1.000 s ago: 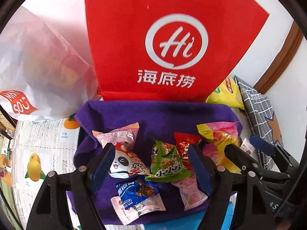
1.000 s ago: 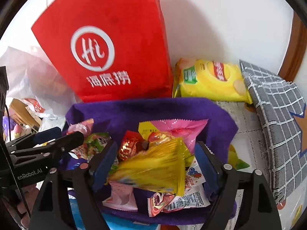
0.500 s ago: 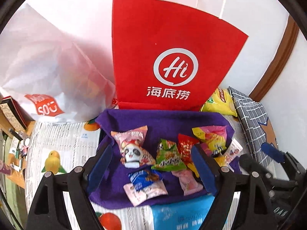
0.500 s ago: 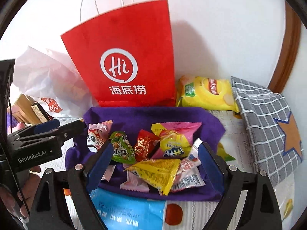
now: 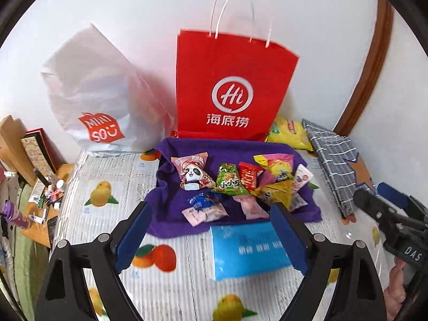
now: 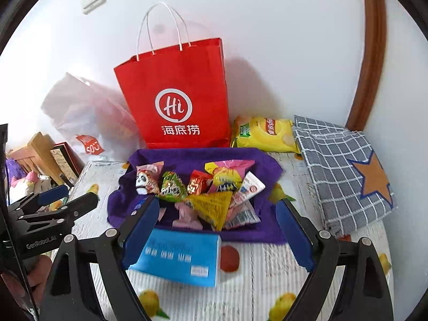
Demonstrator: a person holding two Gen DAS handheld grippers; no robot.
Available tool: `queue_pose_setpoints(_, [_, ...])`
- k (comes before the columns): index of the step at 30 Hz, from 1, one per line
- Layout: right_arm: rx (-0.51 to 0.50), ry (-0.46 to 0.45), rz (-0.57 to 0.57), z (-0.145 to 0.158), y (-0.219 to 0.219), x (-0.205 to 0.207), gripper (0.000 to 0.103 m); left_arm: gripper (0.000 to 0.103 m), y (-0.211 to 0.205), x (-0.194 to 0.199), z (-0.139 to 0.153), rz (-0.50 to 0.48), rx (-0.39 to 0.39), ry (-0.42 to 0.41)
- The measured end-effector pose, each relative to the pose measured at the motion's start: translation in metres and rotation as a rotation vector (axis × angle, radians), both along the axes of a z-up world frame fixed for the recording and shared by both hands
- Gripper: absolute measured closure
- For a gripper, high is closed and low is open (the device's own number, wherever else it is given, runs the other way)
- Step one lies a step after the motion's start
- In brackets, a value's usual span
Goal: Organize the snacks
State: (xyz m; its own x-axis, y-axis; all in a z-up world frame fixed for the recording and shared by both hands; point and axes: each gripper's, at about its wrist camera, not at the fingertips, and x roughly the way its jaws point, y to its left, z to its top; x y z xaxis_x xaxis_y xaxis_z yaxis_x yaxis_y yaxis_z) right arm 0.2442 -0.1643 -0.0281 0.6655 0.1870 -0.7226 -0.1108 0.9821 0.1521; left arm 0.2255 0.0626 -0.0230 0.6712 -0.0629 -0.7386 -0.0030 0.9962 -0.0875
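Several small snack packets lie on a purple cloth (image 5: 235,149) (image 6: 203,157): a panda packet (image 5: 193,174) (image 6: 145,178), a green one (image 5: 229,183) (image 6: 172,187), a red one (image 5: 249,178) (image 6: 198,183), a yellow triangular one (image 6: 211,207) and pink ones (image 5: 206,212). My left gripper (image 5: 210,236) hangs well back from the cloth, its jaws opening with nothing held. Above the near edge of the cloth, my right gripper (image 6: 218,234) stands open and holds nothing. A blue packet (image 5: 248,250) (image 6: 178,258) lies in front of the cloth.
A red paper bag (image 5: 227,91) (image 6: 176,96) stands against the wall behind the cloth. A white plastic bag (image 5: 99,101) is to its left; a yellow crisp bag (image 6: 264,133) and grey checked fabric (image 6: 342,171) lie to the right. Cluttered shelves (image 5: 32,160) flank the fruit-print tablecloth (image 5: 112,176).
Both grippers have pulled back and risen from the snack pile, so the whole cloth and bags show. The left jaws have spread wider. The yellow packet lies on the pile.
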Motion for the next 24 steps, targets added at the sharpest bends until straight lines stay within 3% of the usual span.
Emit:
queue_pose_setpoints(5, [-0.019,-0.031,-0.011,0.011,-0.005,-0.049,0.014,0.006,-0.006,-0.045,0.019,0.008,0.018,-0.050])
queue_pose_setpoints(13, [-0.020,-0.092,-0.052,0.019,-0.023,-0.122,0.000,0.003,-0.022,-0.111,0.036,-0.007,0.032,-0.110])
queue_pose_setpoints(24, [-0.044,-0.157,-0.104,0.024,-0.044,-0.203,0.000,0.003,-0.045,-0.178,0.040,-0.019,0.040,-0.168])
